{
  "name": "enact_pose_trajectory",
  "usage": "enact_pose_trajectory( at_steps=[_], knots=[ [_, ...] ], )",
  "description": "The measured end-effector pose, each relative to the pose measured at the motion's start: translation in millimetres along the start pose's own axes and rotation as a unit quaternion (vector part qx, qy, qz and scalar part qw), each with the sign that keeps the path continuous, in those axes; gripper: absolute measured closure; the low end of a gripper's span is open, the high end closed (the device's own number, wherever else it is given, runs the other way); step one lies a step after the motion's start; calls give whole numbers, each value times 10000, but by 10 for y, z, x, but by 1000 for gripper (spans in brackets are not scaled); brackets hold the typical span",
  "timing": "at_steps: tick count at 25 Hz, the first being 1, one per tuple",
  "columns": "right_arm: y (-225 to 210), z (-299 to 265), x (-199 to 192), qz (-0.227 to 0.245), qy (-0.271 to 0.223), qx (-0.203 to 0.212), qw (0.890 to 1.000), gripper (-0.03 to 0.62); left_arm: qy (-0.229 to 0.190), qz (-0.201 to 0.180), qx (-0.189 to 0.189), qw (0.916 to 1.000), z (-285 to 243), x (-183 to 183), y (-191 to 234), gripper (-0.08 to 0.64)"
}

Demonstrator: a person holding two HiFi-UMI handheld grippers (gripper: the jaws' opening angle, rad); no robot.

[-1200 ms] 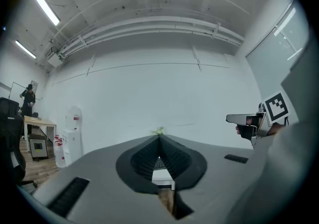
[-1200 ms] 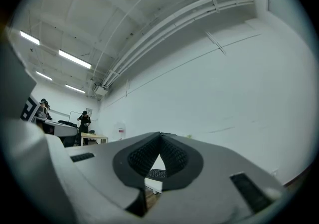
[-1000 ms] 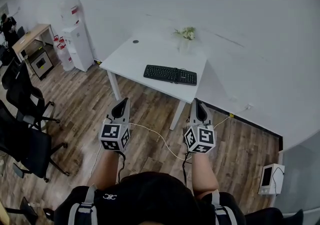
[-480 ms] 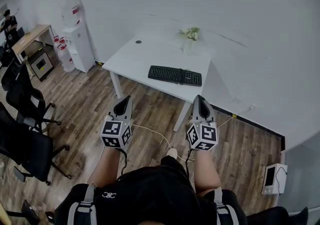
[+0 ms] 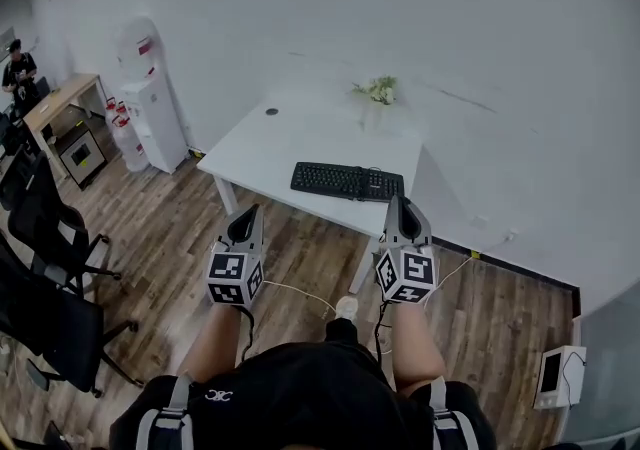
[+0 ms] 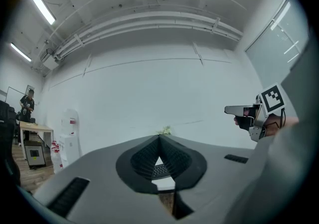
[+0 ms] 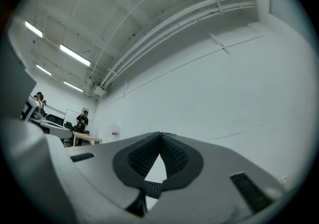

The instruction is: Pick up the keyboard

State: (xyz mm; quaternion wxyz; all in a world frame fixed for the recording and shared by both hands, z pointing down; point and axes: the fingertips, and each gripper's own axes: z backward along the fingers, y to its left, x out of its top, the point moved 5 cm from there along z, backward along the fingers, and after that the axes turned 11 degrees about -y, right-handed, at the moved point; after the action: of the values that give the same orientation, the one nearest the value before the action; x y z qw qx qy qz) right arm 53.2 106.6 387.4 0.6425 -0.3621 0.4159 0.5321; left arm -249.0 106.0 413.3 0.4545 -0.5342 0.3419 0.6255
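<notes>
Left gripper point(image 5: 244, 219) and right gripper point(image 5: 402, 210), lower centre of frame: jaws clenched together, grasping nothing. Keyboard point(image 5: 347, 181) lies at frame centre on the white surface point(image 5: 280, 128), untouched by either gripper.

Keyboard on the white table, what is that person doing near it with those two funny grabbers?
A person stands facing a white table with a gripper in each hand. The black keyboard lies flat near the table's front edge, with a small plant behind it. The left gripper and the right gripper are both shut with nothing between their jaws. They point towards the keyboard, which has not been picked up yet.
</notes>
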Motion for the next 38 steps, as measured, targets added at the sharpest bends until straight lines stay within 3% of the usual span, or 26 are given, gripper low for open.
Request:
enact_pose_trajectory(
  at_steps=[5,17,32,34,38],
  knots=[
    [-327,-476,-316,39,120,-69,9999,586,0,29,-49,10000,-637,-171,18,549],
    [-1268,-1600,-1081,-156,698,-305,9970,586,508,33,-227,9984,-2281,-607,-62,548],
    [-2312,-3190,-1965,-351,1244,203,9914,586,807,33,23,9967,-4277,-1062,-182,548],
    [-2366,-3337,-2068,-381,1301,265,9904,586,865,173,80,9961,-4405,-1139,-146,548],
    [-2394,-3510,-2213,-457,1372,373,9888,588,962,914,169,9910,-4561,-1289,-18,548]
  ],
)
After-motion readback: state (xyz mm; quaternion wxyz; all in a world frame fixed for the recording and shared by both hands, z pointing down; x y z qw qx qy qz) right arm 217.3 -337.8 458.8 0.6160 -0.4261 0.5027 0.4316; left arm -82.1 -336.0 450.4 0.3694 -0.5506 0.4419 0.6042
